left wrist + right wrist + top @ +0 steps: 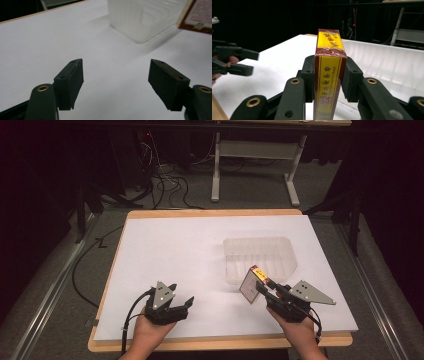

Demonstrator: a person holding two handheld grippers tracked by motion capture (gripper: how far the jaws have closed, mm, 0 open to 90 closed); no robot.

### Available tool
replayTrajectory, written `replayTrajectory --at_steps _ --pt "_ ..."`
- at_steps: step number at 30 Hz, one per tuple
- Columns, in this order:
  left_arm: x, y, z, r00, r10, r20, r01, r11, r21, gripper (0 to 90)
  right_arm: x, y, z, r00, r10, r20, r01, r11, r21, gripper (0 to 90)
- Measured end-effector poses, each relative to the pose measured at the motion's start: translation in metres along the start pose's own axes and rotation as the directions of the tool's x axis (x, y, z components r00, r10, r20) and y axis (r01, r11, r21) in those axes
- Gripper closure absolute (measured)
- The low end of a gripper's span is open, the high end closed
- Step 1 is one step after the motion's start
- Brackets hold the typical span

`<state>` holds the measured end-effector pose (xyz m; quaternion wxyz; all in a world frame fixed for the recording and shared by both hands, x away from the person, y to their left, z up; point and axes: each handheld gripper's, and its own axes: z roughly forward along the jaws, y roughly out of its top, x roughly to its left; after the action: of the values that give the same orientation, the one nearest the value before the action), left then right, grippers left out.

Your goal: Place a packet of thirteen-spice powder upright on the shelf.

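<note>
High view: the worktop, covered in a white sheet with a wooden edge showing along its near and far sides, takes up the middle of the scene. On its right half, toward the middle, sits a clear plastic tub, open at the top and resting flat on the sheet. The right tool is held near the right front of the worktop, just near of the tub, its jaws clamped on the two broad faces of a small box. The box is red and yellow with printed characters and a pale broad side; it is lifted off the sheet and tilted, its top close to the tub's near wall. In the right gripper view the box stands upright between the jaws with the tub right behind it. The left tool is at the left front of the worktop, well apart from the box, its jaws spread wide with nothing between them.
</note>
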<state>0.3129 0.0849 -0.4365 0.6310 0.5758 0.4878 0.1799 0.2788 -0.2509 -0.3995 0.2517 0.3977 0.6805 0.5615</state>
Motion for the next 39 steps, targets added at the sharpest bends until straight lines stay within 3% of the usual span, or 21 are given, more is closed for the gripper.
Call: replayTrajectory --at_steps 3,6,10,14,19,26,32,34,36,39 --pt "0.020 0.002 -0.002 0.9991 -0.011 -0.041 0.010 0.9996 -0.027 28.7 -0.005 0.000 -0.003 0.9998 0.005 0.018 -0.005 1.000 -0.007 68.7" --pt "0.036 0.002 -0.005 0.9961 -0.060 -0.064 0.057 0.9968 -0.057 28.3 -0.008 0.001 -0.004 0.9994 0.014 0.031 -0.014 1.000 -0.012 68.7" --pt "0.046 0.009 -0.010 0.9915 -0.090 -0.094 0.080 0.9906 -0.111 28.5 -0.011 0.002 -0.006 0.9987 0.017 0.049 -0.016 1.000 -0.015 68.7" --pt "0.046 0.011 -0.012 0.9916 -0.096 -0.087 0.084 0.9880 -0.129 28.6 -0.016 0.003 -0.010 0.9976 0.015 0.067 -0.013 1.000 -0.021 68.7" --pt "0.042 0.005 -0.010 0.9961 -0.047 -0.074 0.040 0.9944 -0.097 28.4 -0.023 0.006 -0.015 0.9950 0.024 0.097 -0.020 0.999 -0.038 68.7" --pt "0.037 0.002 -0.007 0.9970 -0.038 -0.067 0.032 0.9955 -0.089 27.8 -0.031 0.013 -0.023 0.9878 0.019 0.155 -0.008 0.998 -0.067 68.7" --pt "0.033 0.002 -0.006 0.9987 -0.021 -0.047 0.017 0.9964 -0.083 27.4 -0.040 0.020 -0.027 0.9754 0.019 0.220 0.001 0.996 -0.090 68.7" --pt "0.033 0.001 -0.006 0.9993 -0.008 -0.038 0.005 0.9978 -0.066 27.4 -0.043 0.021 -0.027 0.9670 0.004 0.255 0.020 0.995 -0.093 68.7" --pt "0.034 0.000 -0.005 0.9994 0.009 -0.034 -0.011 0.9985 -0.054 27.3 -0.048 0.022 -0.025 0.9603 0.021 0.278 0.007 0.995 -0.100 68.7" --pt "0.035 0.000 -0.005 0.9995 0.003 -0.033 -0.005 0.9985 -0.055 26.9 -0.056 0.024 -0.021 0.9491 0.047 0.311 -0.015 0.994 -0.104 68.7"
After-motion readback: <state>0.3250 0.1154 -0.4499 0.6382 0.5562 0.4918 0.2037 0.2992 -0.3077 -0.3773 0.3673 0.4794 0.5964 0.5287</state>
